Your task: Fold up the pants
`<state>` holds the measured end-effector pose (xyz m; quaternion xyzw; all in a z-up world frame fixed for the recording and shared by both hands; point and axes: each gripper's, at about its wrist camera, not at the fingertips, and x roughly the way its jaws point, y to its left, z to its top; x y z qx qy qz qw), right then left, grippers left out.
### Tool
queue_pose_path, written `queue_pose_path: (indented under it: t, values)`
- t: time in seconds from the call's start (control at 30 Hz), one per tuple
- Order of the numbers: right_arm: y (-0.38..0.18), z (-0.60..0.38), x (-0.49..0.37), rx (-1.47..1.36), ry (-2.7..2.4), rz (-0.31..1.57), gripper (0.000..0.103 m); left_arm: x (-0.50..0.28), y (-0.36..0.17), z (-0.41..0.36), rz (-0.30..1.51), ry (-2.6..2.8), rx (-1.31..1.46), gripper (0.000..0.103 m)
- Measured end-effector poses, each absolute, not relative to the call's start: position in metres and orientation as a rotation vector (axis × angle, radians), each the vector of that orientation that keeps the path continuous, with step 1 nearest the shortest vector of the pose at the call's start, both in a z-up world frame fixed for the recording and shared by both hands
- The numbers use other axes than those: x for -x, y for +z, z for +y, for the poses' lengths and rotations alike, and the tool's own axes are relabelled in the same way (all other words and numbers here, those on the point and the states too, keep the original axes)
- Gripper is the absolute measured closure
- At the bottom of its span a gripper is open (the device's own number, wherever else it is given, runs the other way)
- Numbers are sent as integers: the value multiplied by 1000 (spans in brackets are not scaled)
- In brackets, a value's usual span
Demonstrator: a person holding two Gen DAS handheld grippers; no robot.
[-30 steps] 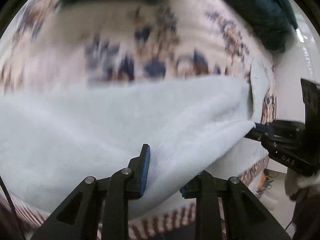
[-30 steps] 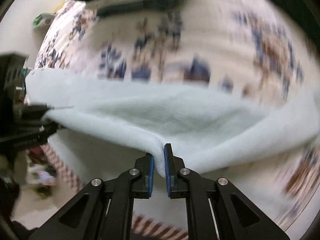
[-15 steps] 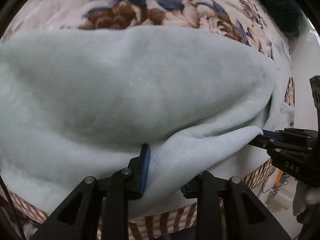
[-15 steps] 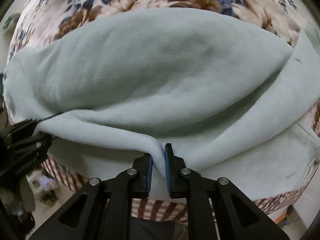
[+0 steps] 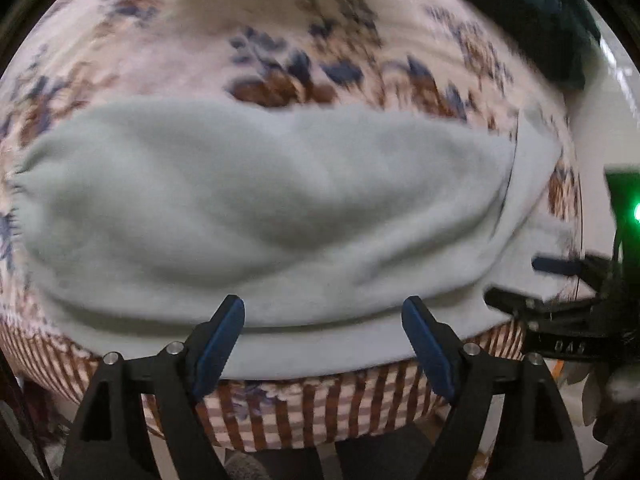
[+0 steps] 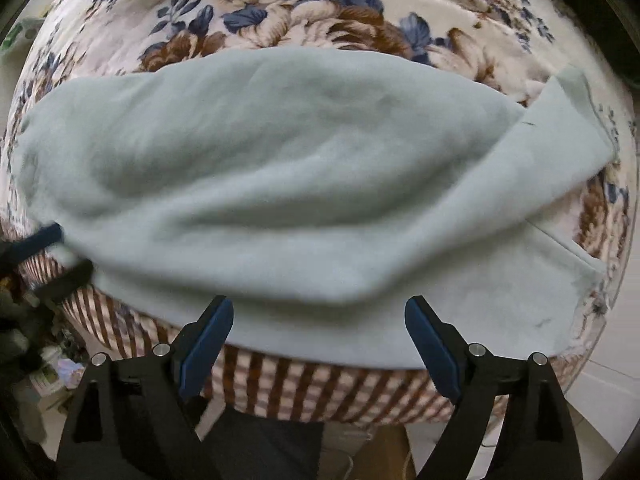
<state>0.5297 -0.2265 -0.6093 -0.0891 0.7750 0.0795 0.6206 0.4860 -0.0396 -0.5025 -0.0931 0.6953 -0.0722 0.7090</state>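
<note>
Pants (image 6: 280, 168): pale green, lay folded on the floral bed (image 6: 320, 12).
Left hand-held gripper (image 5: 323, 344): jaws opening, nothing gripped.
Right hand-held gripper (image 6: 319, 344): jaws opening, nothing gripped.

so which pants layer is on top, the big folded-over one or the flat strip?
The big folded-over layer of the pale green pants; the flat strip sticks out underneath along the near edge and to the right.

Left gripper (image 5: 323, 320): a second ago it pinched the near edge of the pale pants (image 5: 260, 208); its jaws were opening, the fabric released and lying below them. Right gripper (image 6: 319, 318): likewise clamped on a raised pinch of cloth earlier; jaws opening, nothing gripped. Pants: lifted fold dropped, upper layer now lying flat over the lower on the floral bed (image 6: 328, 12).
</note>
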Motion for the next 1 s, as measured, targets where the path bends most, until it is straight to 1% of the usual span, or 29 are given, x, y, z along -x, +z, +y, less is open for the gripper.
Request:
queue_pose_path:
  t: [0.13,0.2,0.27,0.33,0.4,0.5,0.53,0.57,0.6,0.63,0.67,0.77,0.83,0.93,1.0]
  values:
    - [-567,-257,-540,88,130,1726,13,-496,-482,-20,1436,-46,156,23]
    - [-550,-297,-566,-15,37,1676,13,-508,-486,-14,1403,51,78,22]
    - [-551,-340,-597,-124,-99,1628,13,-520,-502,-7,1410,144,16,22]
    - [-570,-375,-637,-179,-222,1606,13,-532,-523,-3,1424,212,-19,22]
    - [-602,-395,-680,-201,-288,1611,13,-544,-550,2,1462,271,-50,22]
    - [-656,-414,-724,-242,-337,1652,14,-547,-566,10,1497,308,-37,22]
    - [-676,-415,-731,-208,-357,1691,16,-547,-571,13,1508,322,-23,22]
    - [-686,-415,-735,-190,-363,1714,33,-545,-570,15,1510,333,-16,22]
    - [-693,-418,-734,-187,-376,1723,47,-545,-569,16,1509,339,-13,22]
    - [-688,-422,-729,-202,-370,1687,65,-544,-567,16,1510,346,-15,22]
    - [-679,-426,-723,-217,-361,1648,93,-544,-564,15,1508,354,-15,22]
    - [-635,-451,-689,-333,-353,1509,95,-536,-554,10,1503,368,31,22]
    - [-599,-475,-646,-428,-373,1418,95,-528,-546,7,1493,374,62,22]
    - [-579,-506,-580,-535,-436,1385,95,-513,-539,-2,1495,380,87,22]
    - [-589,-525,-539,-630,-483,1397,95,-506,-538,-6,1496,378,94,22]
